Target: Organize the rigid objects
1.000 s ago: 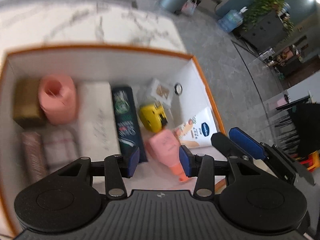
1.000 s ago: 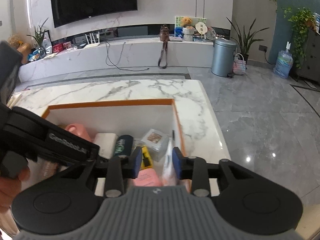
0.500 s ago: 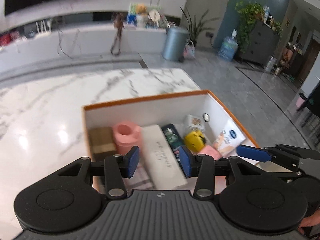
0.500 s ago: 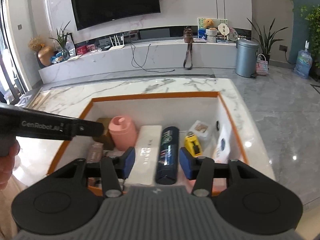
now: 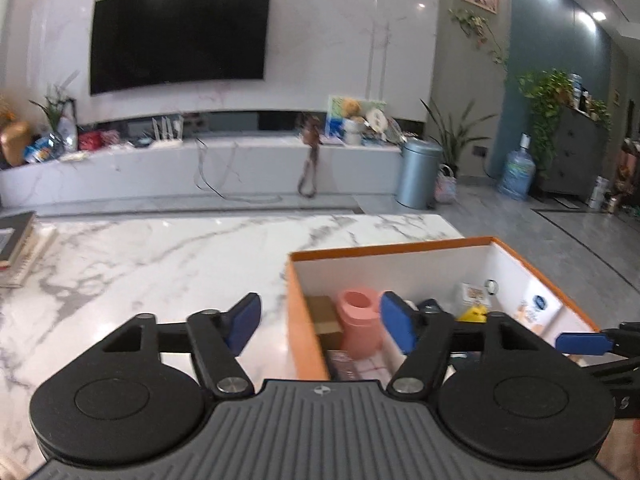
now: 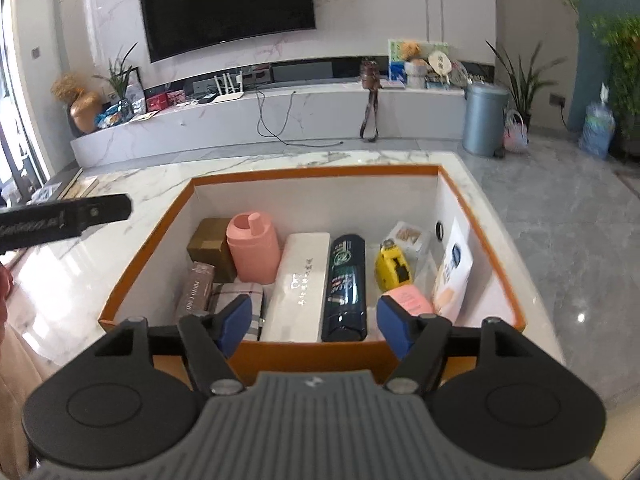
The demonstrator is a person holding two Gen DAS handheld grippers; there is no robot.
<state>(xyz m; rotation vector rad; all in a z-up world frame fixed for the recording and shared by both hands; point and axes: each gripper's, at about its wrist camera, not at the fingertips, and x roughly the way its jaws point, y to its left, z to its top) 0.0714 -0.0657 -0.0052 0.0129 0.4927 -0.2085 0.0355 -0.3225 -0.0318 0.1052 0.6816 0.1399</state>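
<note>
An orange-rimmed white box [image 6: 320, 170] stands on the marble table [image 5: 160, 264]. Several items lie packed in it: a brown carton [image 6: 210, 246], a pink cup [image 6: 254, 254], a long white box [image 6: 300, 284], a dark can [image 6: 345, 284], a yellow tape measure [image 6: 392, 266], a pink bottle [image 6: 410, 298] and a white pouch [image 6: 452, 272]. My right gripper [image 6: 314, 326] hovers over the box's near wall, its jaws opening with nothing in them. My left gripper [image 5: 320, 326] sits above the box's left wall [image 5: 304, 320], jaws opening and holding nothing.
A stack of books [image 5: 16, 248] lies at the table's far left edge. A black finger [image 6: 92, 212] of the left gripper reaches in from the left of the right wrist view. Bare marble spreads left of the box. The floor drops away on the right.
Both grippers have drawn back from the box and their jaws have widened. The left view swung up and left, from the box's inside to the table. The pink bottle stays in the box.
</note>
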